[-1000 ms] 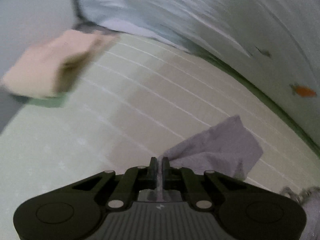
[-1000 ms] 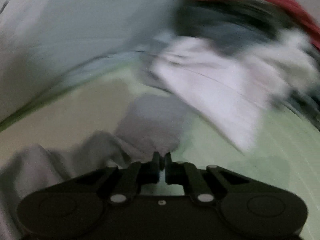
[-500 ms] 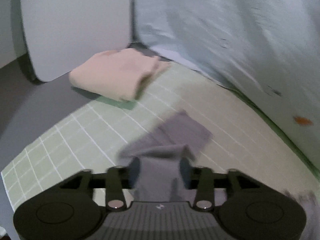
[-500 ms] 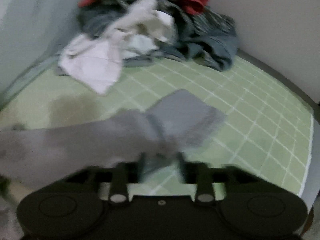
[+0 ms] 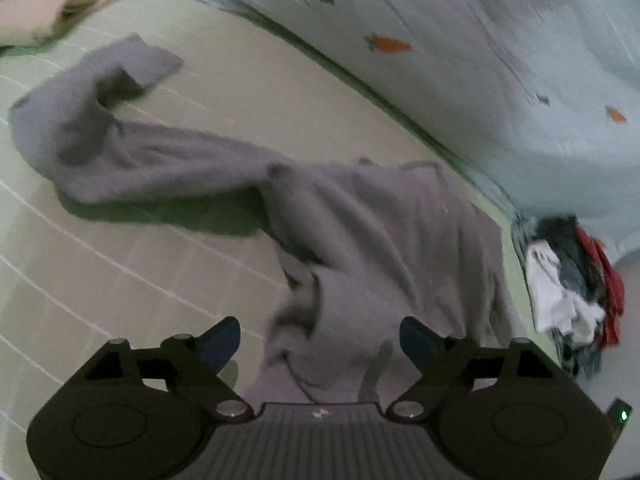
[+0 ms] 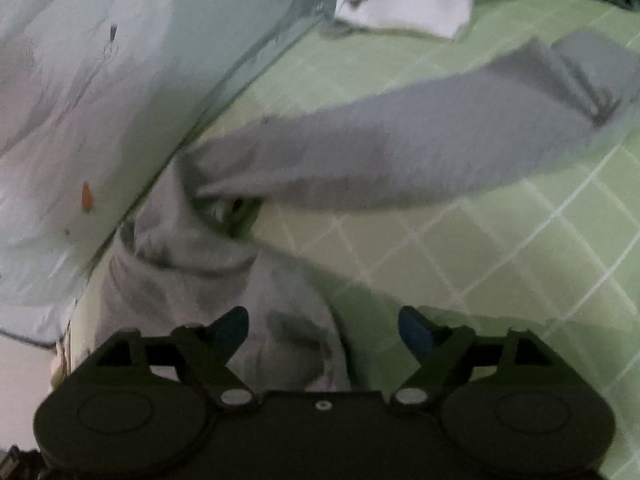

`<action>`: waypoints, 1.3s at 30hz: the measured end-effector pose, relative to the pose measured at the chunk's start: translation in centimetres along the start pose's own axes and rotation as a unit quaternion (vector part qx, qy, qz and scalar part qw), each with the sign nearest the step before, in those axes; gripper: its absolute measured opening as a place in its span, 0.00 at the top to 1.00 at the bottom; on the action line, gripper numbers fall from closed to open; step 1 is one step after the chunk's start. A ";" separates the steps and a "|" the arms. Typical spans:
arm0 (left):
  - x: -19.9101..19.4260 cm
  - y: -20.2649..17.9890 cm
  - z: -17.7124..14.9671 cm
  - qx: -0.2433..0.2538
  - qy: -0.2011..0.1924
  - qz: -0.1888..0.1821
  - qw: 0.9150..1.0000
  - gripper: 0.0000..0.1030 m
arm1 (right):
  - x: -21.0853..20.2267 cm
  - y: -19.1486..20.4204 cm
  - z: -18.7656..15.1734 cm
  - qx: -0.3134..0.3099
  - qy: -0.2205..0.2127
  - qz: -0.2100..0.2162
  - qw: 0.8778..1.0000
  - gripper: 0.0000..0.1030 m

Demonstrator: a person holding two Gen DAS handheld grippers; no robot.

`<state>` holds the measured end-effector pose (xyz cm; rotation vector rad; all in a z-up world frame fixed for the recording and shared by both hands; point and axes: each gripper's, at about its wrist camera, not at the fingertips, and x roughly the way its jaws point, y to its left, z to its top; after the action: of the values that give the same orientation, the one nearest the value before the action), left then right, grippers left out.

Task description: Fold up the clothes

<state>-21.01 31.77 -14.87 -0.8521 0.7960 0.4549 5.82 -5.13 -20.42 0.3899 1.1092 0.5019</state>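
We see a grey long-sleeved top (image 5: 380, 240) spread on the green checked bedsheet (image 5: 120, 272), sleeves flung outward, so its long axis runs cuff to cuff. Our left gripper (image 5: 320, 340) and right gripper (image 6: 322, 330) are opening, pads clear of cloth (nothing clamped). The left sleeve's doubled-over cuff (image 5: 132, 68) could fold in crooked.

Grey garment (image 5: 384, 240) blurred along its near hem, lower part hidden behind the left gripper (image 5: 320, 344) body. In the right wrist view, far sleeve (image 6: 440, 136) smeared, cuff cut off by the right edge. Clothes pile (image 5: 572, 292) too jumbled and small to sort into single pieces; white cloth (image 6: 404, 0) cropped by the top edge. Folded beige item (image 5: 44, 12) blurred, cut off at the left edge.
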 end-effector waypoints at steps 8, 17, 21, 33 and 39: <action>1.8 0.0 -0.8 -0.019 0.016 -0.022 0.999 0.39 | -1.0 -0.2 -2.3 -0.004 0.013 0.043 0.999 0.32; -0.9 0.0 -0.5 -0.030 -0.024 -0.033 0.999 0.93 | -6.7 -1.0 -1.2 0.016 -0.057 0.095 0.994 0.93; -5.6 0.3 0.3 -0.059 -0.051 -0.064 0.995 0.94 | -12.2 0.2 0.3 -0.011 -0.103 0.132 0.986 0.93; -6.1 -0.3 -1.5 -0.022 0.020 0.090 0.995 0.81 | -9.9 2.2 -0.6 -0.144 0.002 -0.135 0.980 0.57; -5.9 -0.7 -0.7 0.006 -0.008 0.120 0.993 0.23 | -8.5 3.7 0.2 -0.150 -0.003 -0.103 0.983 0.15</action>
<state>-24.56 30.52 -10.29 -0.7434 0.8891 0.6683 2.32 -6.91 -12.00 0.0123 1.0343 0.4757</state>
